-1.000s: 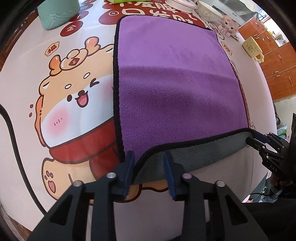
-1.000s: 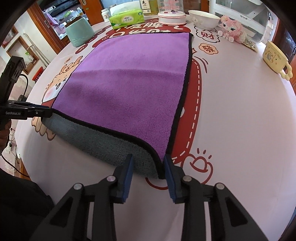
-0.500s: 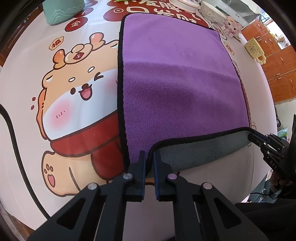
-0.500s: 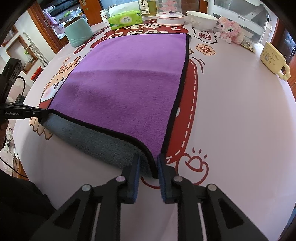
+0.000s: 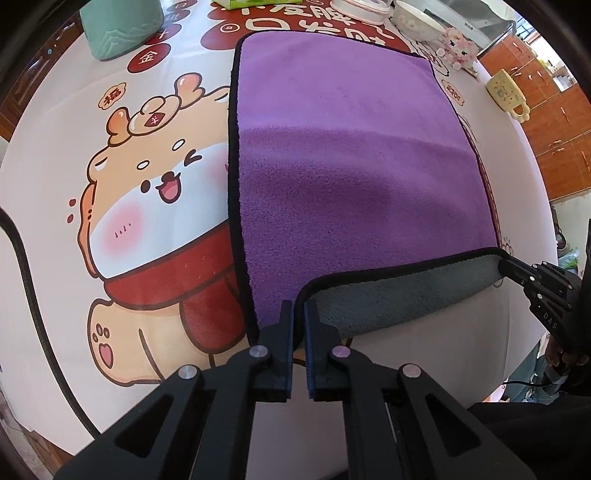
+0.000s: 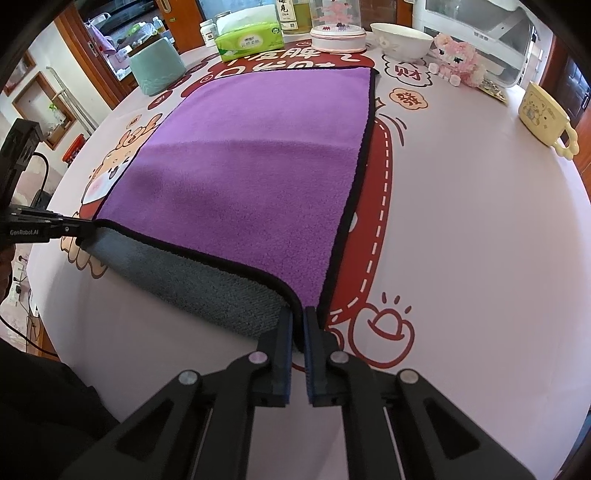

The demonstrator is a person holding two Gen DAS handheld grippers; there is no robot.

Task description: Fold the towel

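A purple towel (image 5: 343, 166) with a black hem and grey underside lies flat on the cartoon-print tablecloth; it also shows in the right wrist view (image 6: 258, 155). Its near edge is lifted, showing the grey side (image 6: 207, 284). My left gripper (image 5: 299, 310) is shut on the towel's near left corner. My right gripper (image 6: 299, 317) is shut on the near right corner. Each gripper shows in the other's view, the right one (image 5: 517, 269) and the left one (image 6: 70, 229), at the opposite end of the lifted edge.
Along the table's far side stand a green cup (image 6: 157, 66), a tissue pack (image 6: 249, 38), a pink dome stand (image 6: 338, 35), a white bowl (image 6: 400, 40) and a pink plush toy (image 6: 460, 59). A yellow mug (image 6: 546, 118) sits at the right. A black cable (image 5: 26, 266) runs at the left.
Both grippers were open around the towel's near corners a second ago. They have closed on the corners and lifted the near edge slightly.
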